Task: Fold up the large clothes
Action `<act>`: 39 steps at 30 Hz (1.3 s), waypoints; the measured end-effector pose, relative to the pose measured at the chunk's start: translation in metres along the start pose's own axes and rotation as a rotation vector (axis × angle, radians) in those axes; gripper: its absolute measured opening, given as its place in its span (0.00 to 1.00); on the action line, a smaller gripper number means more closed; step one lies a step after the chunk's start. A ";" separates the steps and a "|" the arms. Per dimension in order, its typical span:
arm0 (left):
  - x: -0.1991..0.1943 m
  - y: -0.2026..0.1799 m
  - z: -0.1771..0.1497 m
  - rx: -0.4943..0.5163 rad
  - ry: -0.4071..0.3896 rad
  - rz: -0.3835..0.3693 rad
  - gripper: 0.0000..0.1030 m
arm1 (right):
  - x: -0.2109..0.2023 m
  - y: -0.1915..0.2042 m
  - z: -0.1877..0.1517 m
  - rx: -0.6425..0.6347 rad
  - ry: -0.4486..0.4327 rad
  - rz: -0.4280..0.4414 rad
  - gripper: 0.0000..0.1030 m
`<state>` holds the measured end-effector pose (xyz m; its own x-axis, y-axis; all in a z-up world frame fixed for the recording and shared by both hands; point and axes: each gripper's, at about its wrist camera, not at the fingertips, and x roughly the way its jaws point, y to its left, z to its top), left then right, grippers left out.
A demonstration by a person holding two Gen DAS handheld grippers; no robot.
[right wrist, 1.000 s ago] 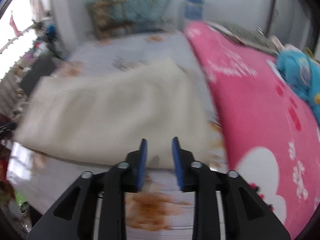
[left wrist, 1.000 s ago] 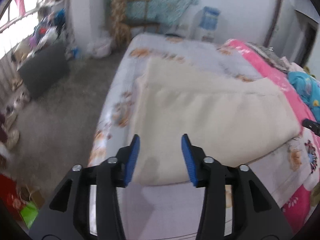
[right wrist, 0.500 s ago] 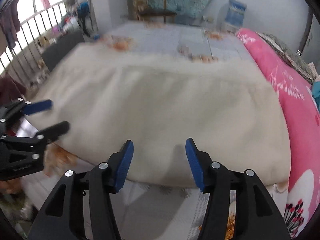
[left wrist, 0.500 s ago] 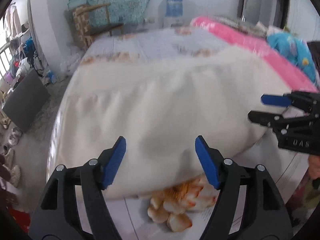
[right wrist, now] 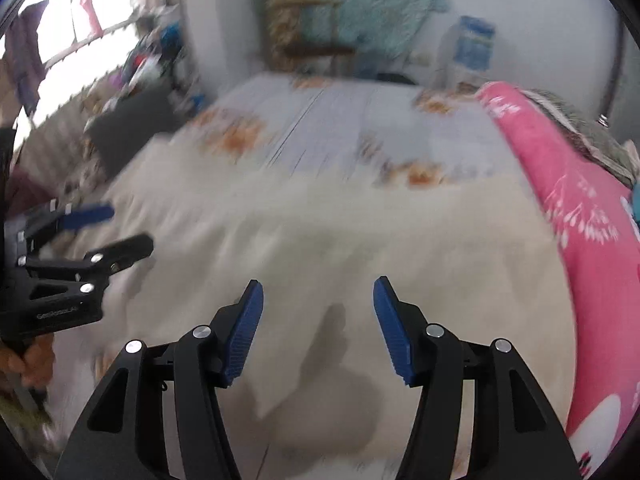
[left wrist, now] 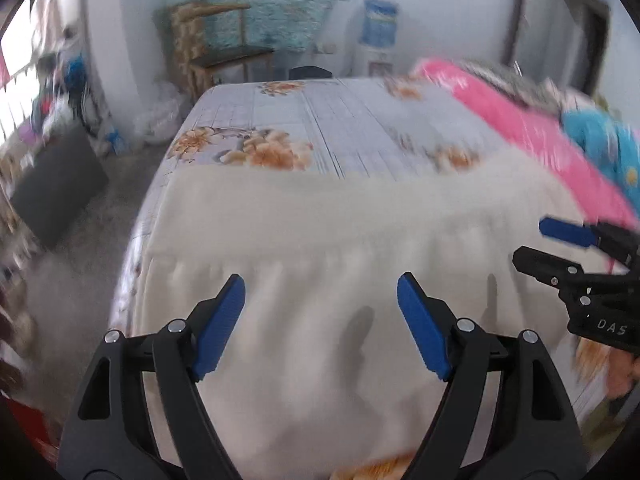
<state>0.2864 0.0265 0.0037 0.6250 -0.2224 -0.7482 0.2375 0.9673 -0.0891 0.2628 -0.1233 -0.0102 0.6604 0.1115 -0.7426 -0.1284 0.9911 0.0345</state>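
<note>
A large cream cloth lies folded across the near half of the bed; it also shows in the right wrist view. My left gripper hangs open and empty just above its near part. My right gripper is open and empty above the cloth's near right part. The right gripper shows at the right edge of the left wrist view, and the left gripper at the left edge of the right wrist view. Both views are motion-blurred.
The bed has a grey floral sheet. A pink blanket and a blue cloth lie along its right side. A wooden chair and a water dispenser stand by the far wall. A dark box sits on the floor at left.
Both grippers have opened wider and moved from the cloth's near edge to above it. The views swung from the sides toward the bed's middle.
</note>
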 end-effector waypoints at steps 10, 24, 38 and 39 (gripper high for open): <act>0.021 0.024 0.010 -0.085 -0.003 -0.002 0.75 | 0.041 -0.029 0.024 0.025 0.000 -0.056 0.57; -0.007 0.075 -0.012 -0.249 -0.021 0.025 0.75 | 0.019 -0.104 0.009 0.278 -0.034 -0.101 0.58; -0.040 0.059 -0.071 -0.120 0.023 0.079 0.75 | -0.019 -0.092 -0.073 0.261 -0.009 -0.176 0.64; -0.031 0.057 -0.077 -0.109 0.066 0.107 0.77 | -0.013 -0.094 -0.082 0.266 -0.002 -0.177 0.64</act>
<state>0.2233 0.0979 -0.0288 0.5913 -0.1128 -0.7985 0.0885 0.9933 -0.0748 0.2054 -0.2239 -0.0581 0.6569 -0.0646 -0.7512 0.1864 0.9793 0.0787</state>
